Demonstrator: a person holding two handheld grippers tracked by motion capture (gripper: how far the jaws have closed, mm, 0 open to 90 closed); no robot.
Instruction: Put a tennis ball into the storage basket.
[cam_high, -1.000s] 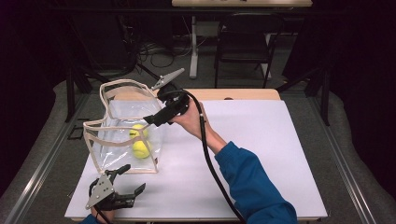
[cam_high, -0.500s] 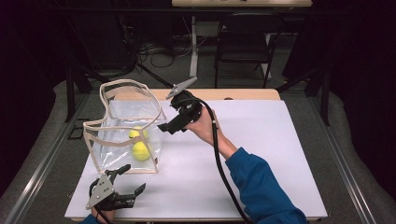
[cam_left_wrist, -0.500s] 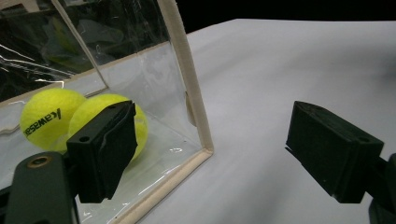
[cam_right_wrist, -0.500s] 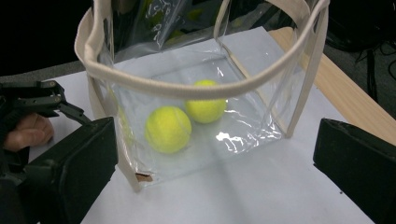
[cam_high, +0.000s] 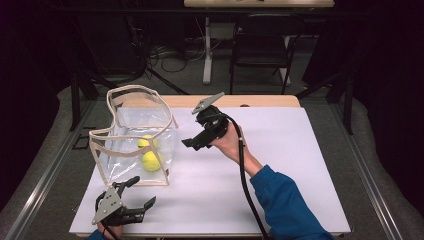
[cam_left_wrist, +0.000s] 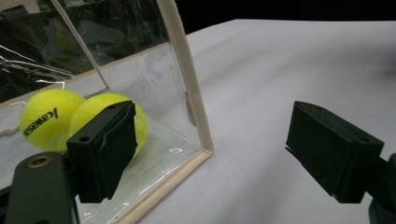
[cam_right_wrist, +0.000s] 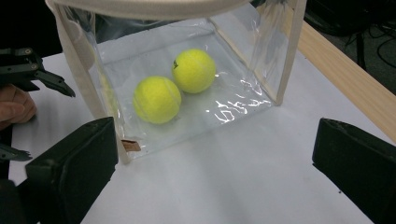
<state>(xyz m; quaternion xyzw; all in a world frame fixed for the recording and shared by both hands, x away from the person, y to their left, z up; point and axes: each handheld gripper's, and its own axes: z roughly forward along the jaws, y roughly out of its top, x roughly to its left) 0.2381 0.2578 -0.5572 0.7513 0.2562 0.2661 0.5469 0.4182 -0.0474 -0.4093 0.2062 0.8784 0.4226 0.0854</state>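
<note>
Here the right gripper (cam_high: 192, 144) hangs beside the clear bag (cam_high: 134, 145) with jaws just spread wide and empty, two balls (cam_right_wrist: 173, 85) inside, while the left gripper (cam_high: 142, 192) gapes empty nearby.

Black lettering on the left tennis ball (cam_left_wrist: 45, 119), seen in the left gripper view at about 9 o'clock behind the clear bag wall, reads "kawasa…" (upside down, its end hidden). In the right gripper view a small dark mark sits at 10 o'clock on the farther tennis ball (cam_right_wrist: 194, 70), too small to read. A brown tag (cam_right_wrist: 130, 145) on the bag's corner is illegible.
</note>
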